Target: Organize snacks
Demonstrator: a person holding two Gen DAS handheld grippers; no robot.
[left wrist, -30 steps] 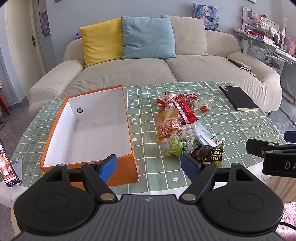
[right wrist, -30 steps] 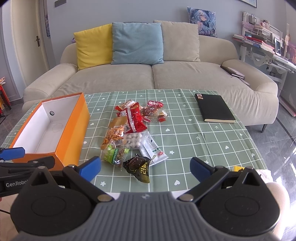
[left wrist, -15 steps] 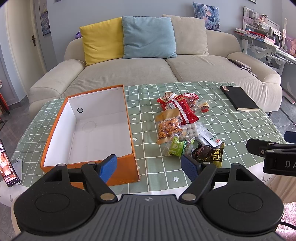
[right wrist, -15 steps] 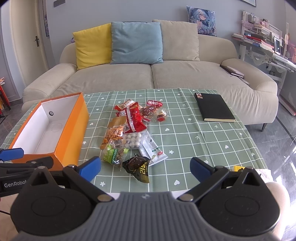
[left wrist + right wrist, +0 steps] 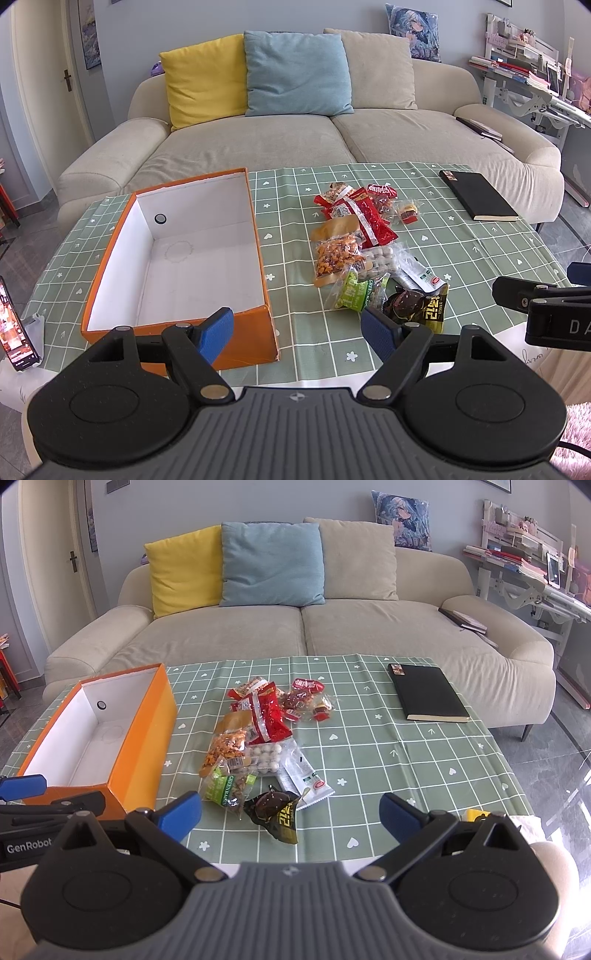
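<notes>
Two grippers are held above the near edge of a table covered with a green checked cloth (image 5: 461,243). The left gripper (image 5: 297,326) is spread wide with nothing between its blue pads, and the right gripper (image 5: 290,812) is likewise spread wide and empty. A heap of snack packets (image 5: 354,251) is seen lying loose on the cloth, just right of an open orange box (image 5: 255,325) whose white inside holds nothing. Nearest in the heap are a dark packet (image 5: 277,812) and a green packet (image 5: 225,788); red packets (image 5: 266,712) lie farther back. A black notebook (image 5: 428,692) is set well apart to the right, before a beige sofa (image 5: 295,627)
</notes>
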